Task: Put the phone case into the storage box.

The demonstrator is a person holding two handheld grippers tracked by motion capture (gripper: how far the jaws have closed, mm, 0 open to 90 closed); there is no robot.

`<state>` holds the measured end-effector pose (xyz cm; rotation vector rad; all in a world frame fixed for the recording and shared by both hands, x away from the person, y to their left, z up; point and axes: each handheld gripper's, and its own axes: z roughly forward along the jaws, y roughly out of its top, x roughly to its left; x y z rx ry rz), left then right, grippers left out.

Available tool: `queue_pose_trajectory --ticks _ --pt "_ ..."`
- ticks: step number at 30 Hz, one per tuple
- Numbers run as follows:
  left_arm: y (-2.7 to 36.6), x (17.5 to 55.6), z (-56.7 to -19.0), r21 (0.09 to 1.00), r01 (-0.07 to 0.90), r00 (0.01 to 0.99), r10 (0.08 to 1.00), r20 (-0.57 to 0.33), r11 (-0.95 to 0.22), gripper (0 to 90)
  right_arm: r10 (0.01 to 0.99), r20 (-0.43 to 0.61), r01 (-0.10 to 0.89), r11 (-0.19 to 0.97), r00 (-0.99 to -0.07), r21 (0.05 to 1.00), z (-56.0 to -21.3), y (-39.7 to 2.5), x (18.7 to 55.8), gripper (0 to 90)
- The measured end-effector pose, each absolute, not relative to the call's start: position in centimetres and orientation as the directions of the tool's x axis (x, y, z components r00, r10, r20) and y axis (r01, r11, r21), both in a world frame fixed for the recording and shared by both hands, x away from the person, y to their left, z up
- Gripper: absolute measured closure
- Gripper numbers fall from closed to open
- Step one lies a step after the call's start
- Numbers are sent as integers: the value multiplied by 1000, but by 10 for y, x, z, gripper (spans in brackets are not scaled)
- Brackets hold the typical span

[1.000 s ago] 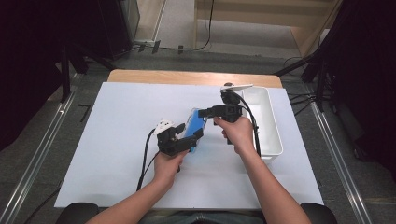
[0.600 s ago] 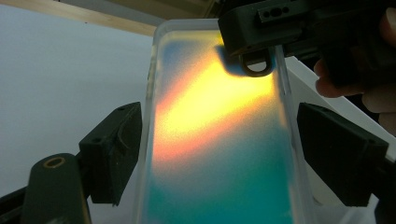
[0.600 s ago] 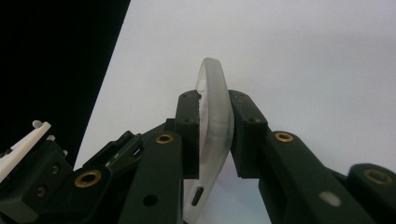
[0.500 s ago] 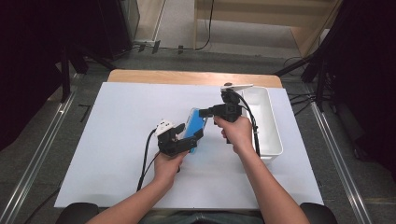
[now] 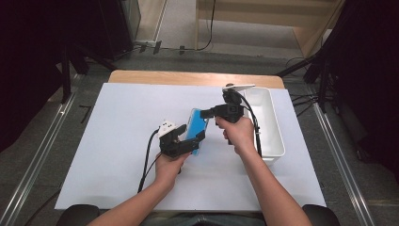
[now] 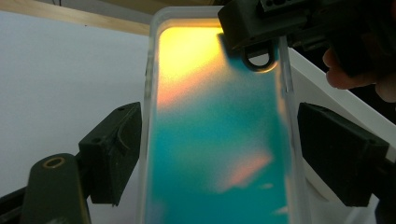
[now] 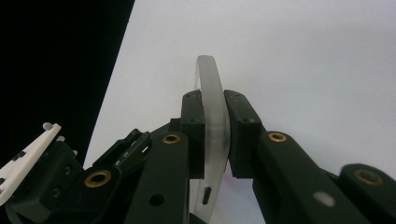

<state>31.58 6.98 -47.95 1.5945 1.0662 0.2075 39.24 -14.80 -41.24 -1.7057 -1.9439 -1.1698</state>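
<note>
My right claw (image 7: pixel 215 135) pinches the far edge of the phone case (image 5: pixel 197 126), holding it over the white surface (image 5: pixel 117 141). My left claw (image 6: pixel 219 154) is spread, its jaws either side of the case without touching.

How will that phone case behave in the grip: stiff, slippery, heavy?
The phone case is thin, clear-rimmed and empty, so probably light. The right gripper pinches one edge and it holds its shape, so likely fairly stiff. Its glossy surface may slip. The left gripper straddles it, jaws apart.
</note>
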Motion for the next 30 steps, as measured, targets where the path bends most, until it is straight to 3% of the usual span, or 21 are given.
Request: queue_pose_trajectory --ticks 7,9,14,19,30 --pt "73 322 -477 818 572 575 683 -450 59 159 680 684 923 -28 -263 383 -410 -149 391 776" --pt "74 323 -477 809 587 576 679 -455 45 115 684 682 925 -27 -260 379 -408 -150 391 776" --pt "72 324 -470 806 592 591 686 -424 -12 107 685 678 925 -19 -265 381 -408 -151 391 776" --pt "70 325 -463 791 606 601 697 -392 -78 6 690 670 922 -10 -273 387 -407 -154 391 776" --pt "78 330 -440 750 647 643 629 -437 -140 8 702 615 891 61 -359 449 -402 -157 386 775"
